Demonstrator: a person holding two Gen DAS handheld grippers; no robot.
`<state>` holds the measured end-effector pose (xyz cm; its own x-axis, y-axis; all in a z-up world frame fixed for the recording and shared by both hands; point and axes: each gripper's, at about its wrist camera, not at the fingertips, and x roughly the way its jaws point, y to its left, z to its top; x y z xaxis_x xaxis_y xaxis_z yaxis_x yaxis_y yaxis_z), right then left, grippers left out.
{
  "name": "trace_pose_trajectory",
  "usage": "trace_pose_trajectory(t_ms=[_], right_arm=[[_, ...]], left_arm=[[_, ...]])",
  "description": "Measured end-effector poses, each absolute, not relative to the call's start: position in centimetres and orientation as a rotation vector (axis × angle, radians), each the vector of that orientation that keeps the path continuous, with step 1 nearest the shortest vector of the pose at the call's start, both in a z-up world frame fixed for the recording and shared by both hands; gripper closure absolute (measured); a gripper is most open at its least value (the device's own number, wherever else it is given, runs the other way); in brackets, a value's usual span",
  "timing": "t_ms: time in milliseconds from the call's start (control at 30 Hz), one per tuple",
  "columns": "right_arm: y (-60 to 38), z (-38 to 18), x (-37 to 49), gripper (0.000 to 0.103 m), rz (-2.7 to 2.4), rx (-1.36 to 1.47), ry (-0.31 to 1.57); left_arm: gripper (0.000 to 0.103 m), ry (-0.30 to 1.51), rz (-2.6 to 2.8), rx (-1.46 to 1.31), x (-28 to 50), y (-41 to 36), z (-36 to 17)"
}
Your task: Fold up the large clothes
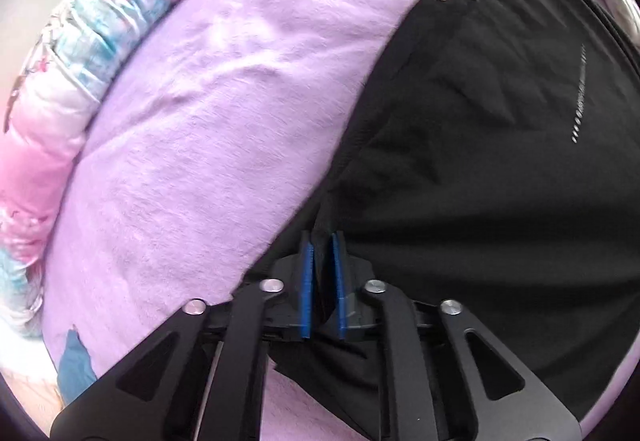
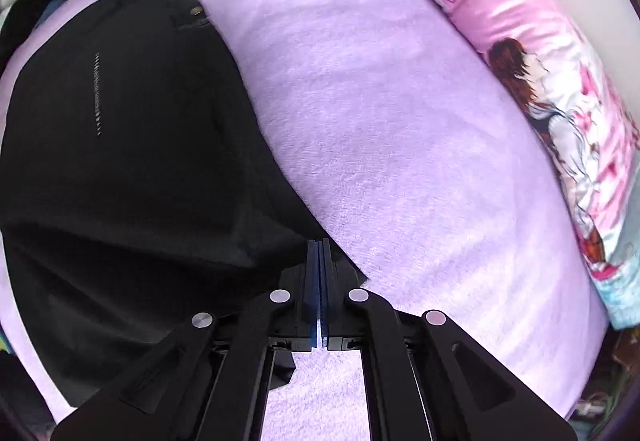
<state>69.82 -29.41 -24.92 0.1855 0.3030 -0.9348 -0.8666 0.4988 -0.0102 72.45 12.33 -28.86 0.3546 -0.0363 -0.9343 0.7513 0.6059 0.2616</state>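
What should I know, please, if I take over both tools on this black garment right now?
Left tool: shut on a bunched edge of the black fabric garment.
Right tool: shut on another edge of it.
The garment lies spread on the lilac fleece blanket, beside the pink printed quilt.
Done: both edges gripped.
Left: carry the edges across and fold.

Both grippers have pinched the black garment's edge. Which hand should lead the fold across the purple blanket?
Probably right: the right gripper grips the black garment beside open purple blanket; the left gripper pinches the far end.
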Motion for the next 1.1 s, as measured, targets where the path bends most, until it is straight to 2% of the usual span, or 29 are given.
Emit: trace_pose_trajectory(t_ms=[33, 67, 100, 133, 267, 333, 400, 433, 467, 500, 533, 633, 767, 867, 1067, 1100], right_arm=[[-29.4, -25.3, 69.3, 0.096, 0.963, -0.625, 1.094], [-29.4, -25.4, 68.9, 0.071, 0.993, -0.648, 1.079], [-29.4, -25.6, 68.6, 0.052, 0.993, -0.688, 1.053], [-29.7, -26.0, 68.9, 0.031, 0.991, -0.685, 1.075], [-30.4, -26.5, 70.9, 0.031, 1.018, -0.644, 1.165], [-30.8, -27.2, 71.2, 0.031, 1.017, -0.638, 1.2], [-31.1, -29.1, 70.4, 0.035, 1.011, -0.649, 1.277], [-31.3, -29.4, 70.0, 0.045, 1.023, -0.651, 1.29], [-31.5, -29.4, 69.5, 0.061, 1.05, -0.655, 1.28], [-31.8, -29.1, 69.1, 0.069, 1.077, -0.647, 1.273], [-32.3, -28.8, 68.7, 0.08, 1.088, -0.636, 1.265], [-33.9, -27.8, 68.0, 0.088, 1.103, -0.634, 1.257], [-36.1, -26.0, 67.8, 0.088, 1.083, -0.621, 1.203], [-38.1, -25.5, 67.9, 0.087, 1.056, -0.584, 1.164], [-41.1, -28.0, 66.7, 0.085, 0.931, -0.574, 1.16], [-40.8, -28.1, 66.7, 0.086, 0.92, -0.577, 1.144]], left_arm=[[0.068, 1.088, -0.575, 0.786, 72.6, 12.2, -28.9], [0.064, 1.079, -0.574, 0.795, 72.6, 12.4, -28.5], [0.056, 1.075, -0.566, 0.812, 72.7, 12.6, -28.3], [0.055, 1.069, -0.562, 0.816, 72.6, 12.9, -27.8], [0.053, 1.081, -0.604, 0.858, 72.5, 13.6, -28.0], [0.039, 1.101, -0.605, 0.885, 72.1, 13.8, -29.0], [0.037, 1.107, -0.6, 0.87, 72.4, 13.9, -29.8], [0.037, 1.103, -0.599, 0.86, 72.5, 13.8, -30.3], [0.037, 1.103, -0.6, 0.848, 72.7, 13.8, -30.5], [0.045, 1.114, -0.607, 0.834, 72.7, 13.8, -30.6], [0.057, 1.13, -0.619, 0.829, 72.9, 13.7, -31.0], [0.064, 1.159, -0.617, 0.84, 73.2, 13.2, -31.7], [0.061, 1.178, -0.568, 0.808, 74.1, 13.8, -31.0], [0.05, 1.187, -0.505, 0.768, 74.5, 14.6, -30.8], [0.049, 1.182, -0.463, 0.742, 74.2, 14.2, -32.8], [0.04, 1.167, -0.453, 0.739, 74.2, 14.2, -32.6]])
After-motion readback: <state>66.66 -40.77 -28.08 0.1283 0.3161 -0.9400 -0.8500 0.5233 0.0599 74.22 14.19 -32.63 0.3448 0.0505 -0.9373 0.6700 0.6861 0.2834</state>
